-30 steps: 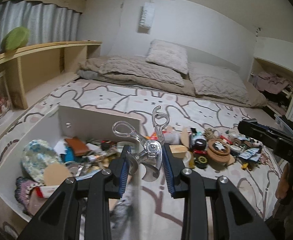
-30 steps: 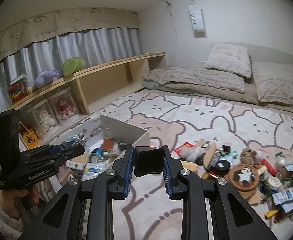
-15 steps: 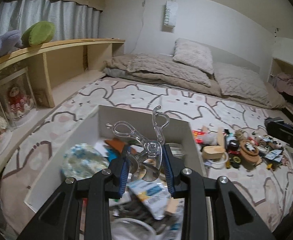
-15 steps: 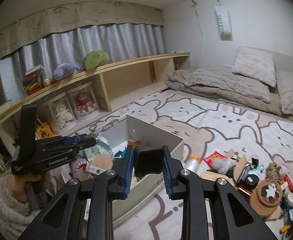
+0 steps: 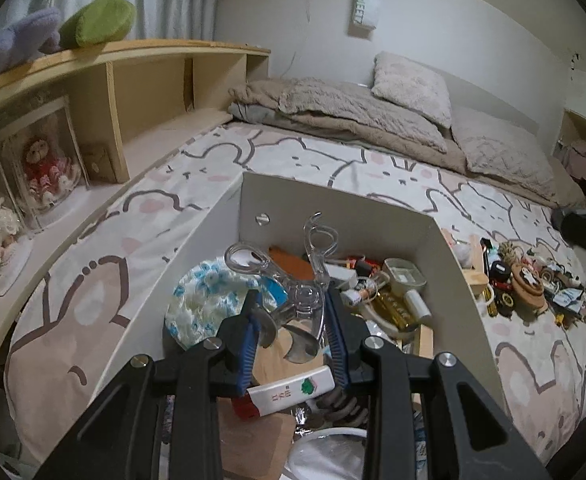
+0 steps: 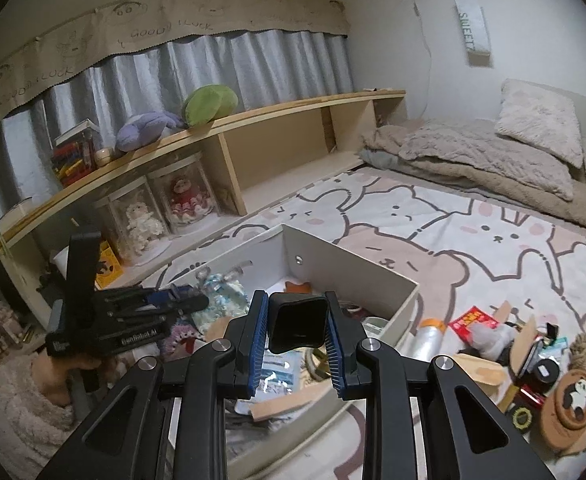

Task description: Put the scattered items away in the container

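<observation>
My left gripper (image 5: 293,312) is shut on clear plastic tongs (image 5: 301,276) and holds them above the inside of the white box (image 5: 345,208). The box holds several small items, among them a blue-and-white plate (image 5: 205,300). My right gripper (image 6: 296,320) is shut on a small black box (image 6: 297,322) and hovers over the near side of the white box (image 6: 357,264). The left gripper also shows in the right wrist view (image 6: 189,300), over the box's left part. A pile of scattered items (image 6: 541,368) lies on the rug to the right of the box.
A long wooden shelf (image 6: 229,128) with plush toys and doll cases runs along the left wall. A mattress with beige bedding and pillows (image 5: 373,104) lies at the far end. The bear-pattern rug (image 5: 93,280) surrounds the box.
Both grippers have moved left from the rug to above the white box, each still holding its item. The left gripper has dropped lower over the box's contents.
</observation>
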